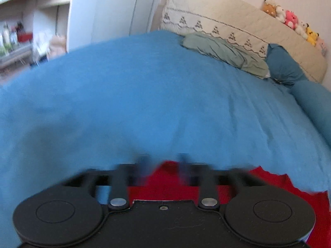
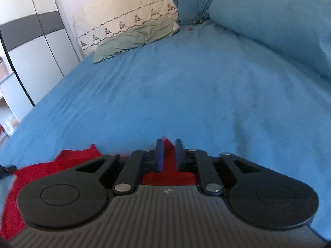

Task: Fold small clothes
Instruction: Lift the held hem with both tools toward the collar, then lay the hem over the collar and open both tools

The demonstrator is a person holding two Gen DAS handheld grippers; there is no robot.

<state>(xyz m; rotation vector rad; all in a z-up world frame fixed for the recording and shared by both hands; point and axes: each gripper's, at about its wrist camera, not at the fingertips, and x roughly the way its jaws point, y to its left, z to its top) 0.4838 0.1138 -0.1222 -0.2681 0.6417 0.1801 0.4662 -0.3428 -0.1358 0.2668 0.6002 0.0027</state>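
Observation:
A red garment point(image 1: 165, 181) lies on the blue bed sheet point(image 1: 144, 93), right under my left gripper point(image 1: 163, 161). That gripper's blurred fingers stand apart, with red cloth showing in the gap, and its body hides most of the garment. In the right wrist view the same red garment point(image 2: 41, 171) spreads to the lower left. My right gripper point(image 2: 169, 144) hangs over its far edge on the sheet point(image 2: 186, 82). A narrow gap separates its fingers, red cloth shows through it, and the pads do not seem to press on the cloth.
A crumpled green cloth point(image 1: 225, 53) point(image 2: 134, 39) lies at the head of the bed against a cream quilted cover point(image 1: 227, 18). Blue pillows point(image 1: 283, 64) and a blue duvet point(image 2: 269, 24) sit on the right. Plush toys point(image 1: 289, 18) line the top. A wardrobe point(image 2: 31, 41) and shelves point(image 1: 20, 31) stand to the left.

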